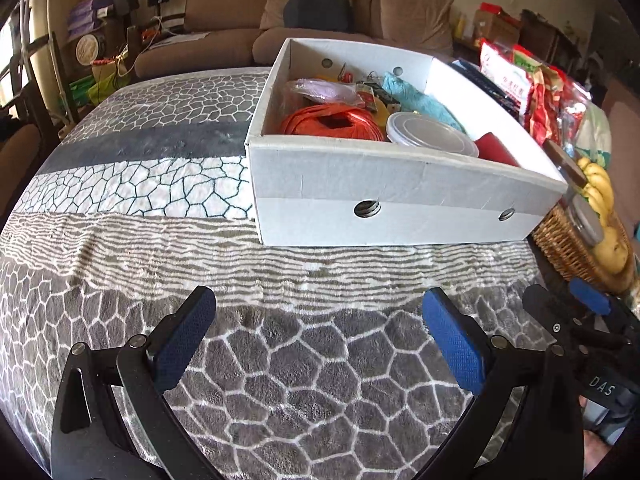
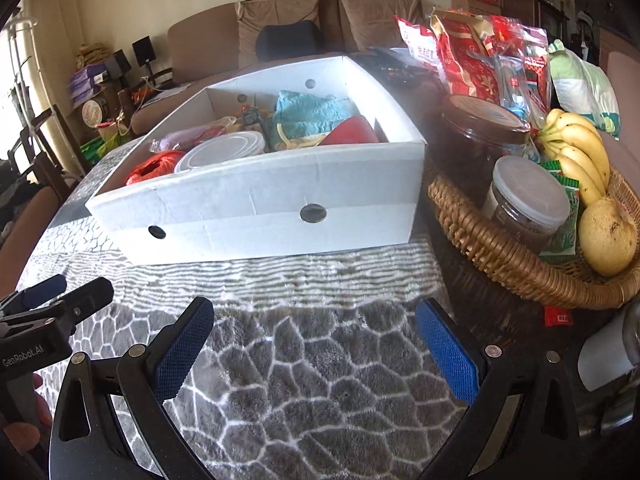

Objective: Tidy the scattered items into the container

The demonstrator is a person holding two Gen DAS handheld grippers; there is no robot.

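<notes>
On the patterned bench cloth, both claws, left claw (image 1: pixel 320 336) and right claw (image 2: pixel 316 336), hang spread and empty; white cardboard box (image 1: pixel 400 196) ahead already holds light, soft clutter, probably best gripped by edges.

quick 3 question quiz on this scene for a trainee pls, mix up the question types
1. True or false: the left gripper and right gripper are both open and hold nothing.
2. Which lies inside the white cardboard box? A) orange-red spool of ribbon B) yellow banana bunch C) dark brown jar with a grey lid
3. Fill in: the bananas sit in a woven wicker ____.

Key: 1 true; 2 A; 3 basket
</notes>
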